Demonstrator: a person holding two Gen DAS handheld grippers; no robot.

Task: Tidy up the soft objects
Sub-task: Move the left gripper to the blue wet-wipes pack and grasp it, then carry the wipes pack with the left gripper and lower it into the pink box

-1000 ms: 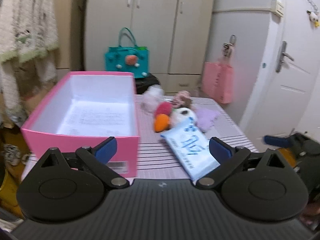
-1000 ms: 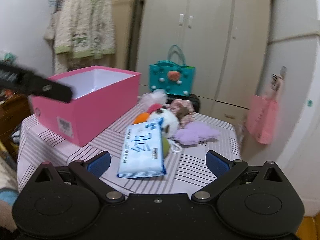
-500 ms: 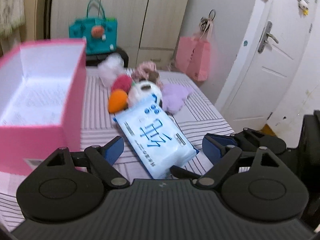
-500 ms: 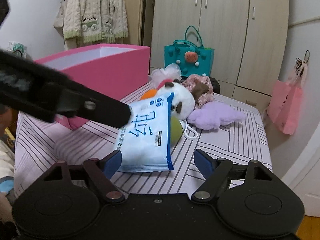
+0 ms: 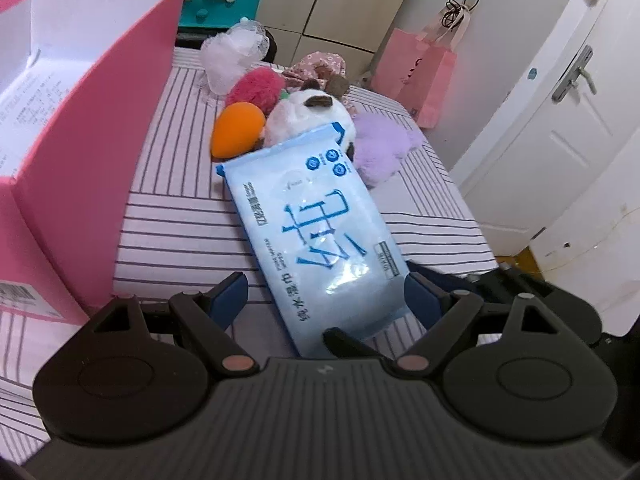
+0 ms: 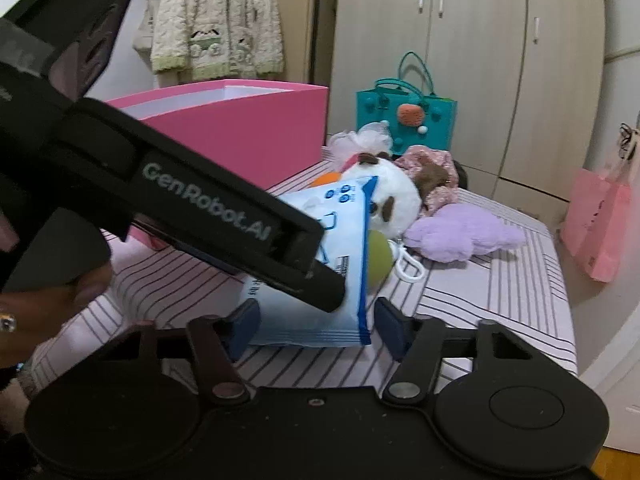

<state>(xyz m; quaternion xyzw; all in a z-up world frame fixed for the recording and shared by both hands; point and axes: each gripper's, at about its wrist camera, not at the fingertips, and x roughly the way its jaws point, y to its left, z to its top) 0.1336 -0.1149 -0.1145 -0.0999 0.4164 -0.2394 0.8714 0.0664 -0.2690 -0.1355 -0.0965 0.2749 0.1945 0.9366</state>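
1. Two grippers are showing: the left gripper (image 5: 324,294) and the right gripper (image 6: 316,322). One pink box (image 5: 100,128) is standing open at the left of the striped table (image 5: 176,220).
2. One wipes pack (image 5: 316,232) is lying on the table, right of the box and in front of a heap of soft things. The heap is holding one white plush toy (image 5: 308,120), one orange ball (image 5: 238,130), one red pompom (image 5: 256,88), one purple plush (image 5: 380,148), one pale mesh puff (image 5: 232,56) and one floral cloth (image 5: 320,66). In the right wrist view a green ball (image 6: 378,258) is peeking out behind the pack.
3. The pack is looking pale blue and glossy, with large blue characters, three round blue marks near its far end and crimped seams.
4. Its long axis is running from the near right toward the far left; the far end is leaning against the white plush toy, while the near end is reaching in between the fingers.
5. The left gripper is standing wide open, its blue pads (image 5: 228,292) flanking the near end of the pack without touching it.
6. The right gripper is also standing open, its pads (image 6: 244,328) lying just beside the pack's near edge; contact cannot be told.
7. The left gripper's black body is crossing the right wrist view, hiding part of the pack.
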